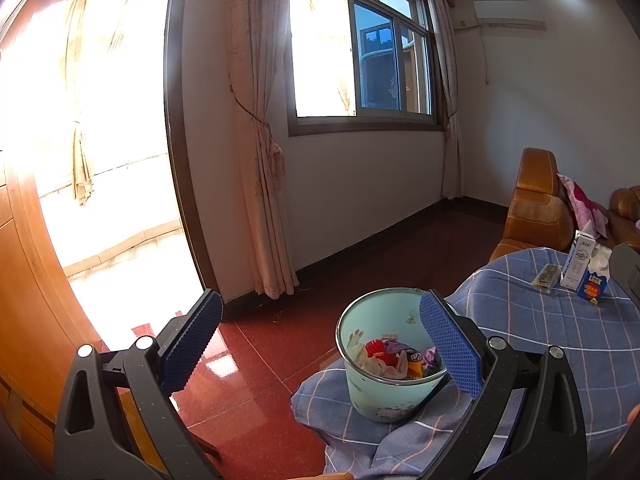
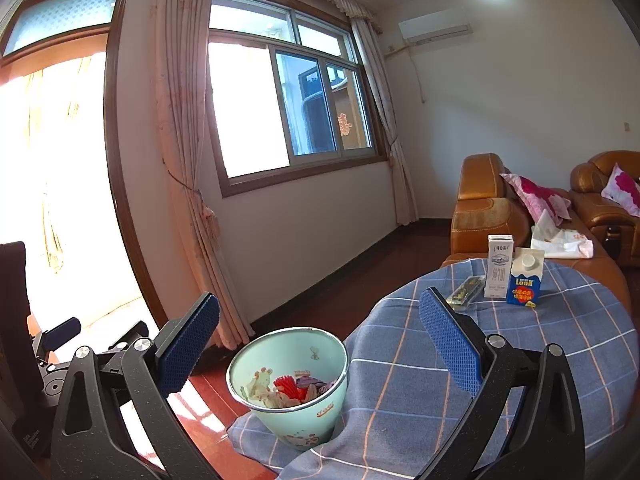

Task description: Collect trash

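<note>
Right gripper (image 2: 320, 344) spread, empty; cartons (image 2: 514, 276) upright, upper right of frame, beyond right fingertip. Left gripper (image 1: 320, 344) spread, farther off.

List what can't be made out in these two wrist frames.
- Bin contents: both views show only the top layer; its wall hides the rest.
- Flat packet: label too small; right gripper finger covers its near end.
- White carton: print too small.
- Table under the plaid cloth: fully covered.
</note>
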Demonstrator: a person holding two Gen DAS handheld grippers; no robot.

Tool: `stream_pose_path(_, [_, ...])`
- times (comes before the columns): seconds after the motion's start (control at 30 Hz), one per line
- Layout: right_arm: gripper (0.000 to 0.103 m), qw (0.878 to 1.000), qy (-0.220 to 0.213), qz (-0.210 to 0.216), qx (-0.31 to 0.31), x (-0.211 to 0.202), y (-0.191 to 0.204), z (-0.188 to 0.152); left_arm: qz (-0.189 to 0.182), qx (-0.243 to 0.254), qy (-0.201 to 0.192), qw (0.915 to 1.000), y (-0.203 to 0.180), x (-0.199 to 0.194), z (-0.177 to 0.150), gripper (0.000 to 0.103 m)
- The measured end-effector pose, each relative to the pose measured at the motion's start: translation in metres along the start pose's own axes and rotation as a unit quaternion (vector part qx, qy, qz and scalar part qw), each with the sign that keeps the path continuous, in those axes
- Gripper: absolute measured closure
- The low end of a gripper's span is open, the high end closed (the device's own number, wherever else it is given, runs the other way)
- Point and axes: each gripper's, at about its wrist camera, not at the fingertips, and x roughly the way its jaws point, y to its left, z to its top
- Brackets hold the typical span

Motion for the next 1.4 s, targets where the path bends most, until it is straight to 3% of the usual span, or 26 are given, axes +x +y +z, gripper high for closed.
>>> stream_pose_path(1.4, [0.005, 1.0, -0.011, -0.006, 0.005, -0.007, -0.002, -0.002, 0.004, -0.006, -0.017, 0.9998, 0.001, -0.01, 0.005, 0.006])
